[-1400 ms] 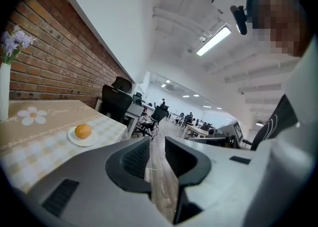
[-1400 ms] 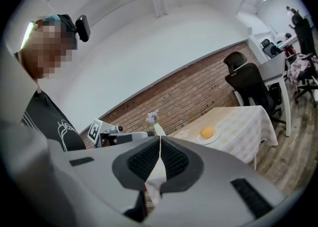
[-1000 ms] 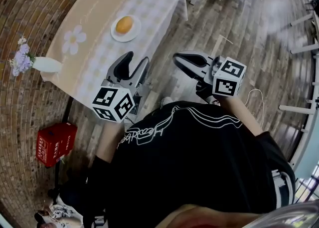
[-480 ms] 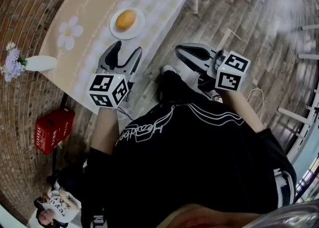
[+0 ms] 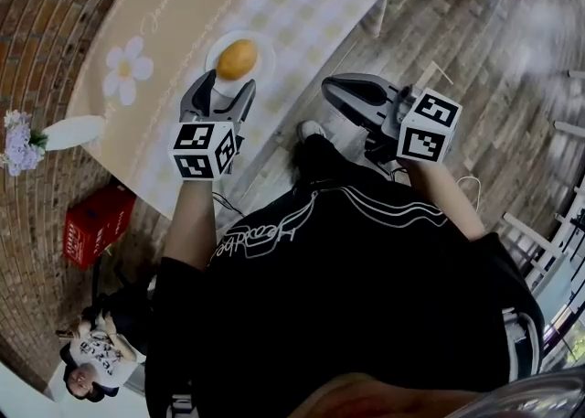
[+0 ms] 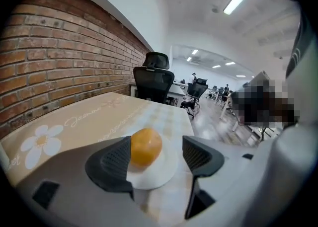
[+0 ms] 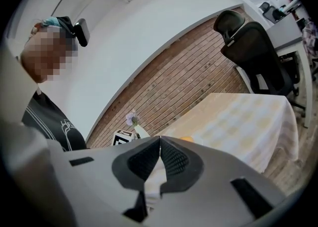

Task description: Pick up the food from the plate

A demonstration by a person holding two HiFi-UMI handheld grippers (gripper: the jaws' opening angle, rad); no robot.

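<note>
An orange, egg-shaped bun (image 5: 237, 58) (image 6: 145, 146) lies on a small white plate (image 5: 260, 48) (image 6: 164, 171) on the cloth-covered table (image 5: 174, 32). My left gripper (image 5: 223, 89) (image 6: 158, 157) hovers at the plate's near edge with its jaws opening. The bun sits just beyond and between the two pads, which do not touch it. My right gripper (image 5: 335, 89) (image 7: 159, 157) is off the table's right side, above the floor, its jaws closed together with nothing between them.
A white vase with purple flowers (image 5: 46, 134) (image 7: 134, 121) stands at the table's left end. A red crate (image 5: 94, 224) sits on the floor beside the table. Black office chairs (image 6: 154, 79) stand beyond the far end. A brick wall (image 6: 54, 57) runs along the left.
My left gripper has moved forward over the table up to the plate, and its jaws have spread wider. The right gripper has stayed about where it was, still closed.
</note>
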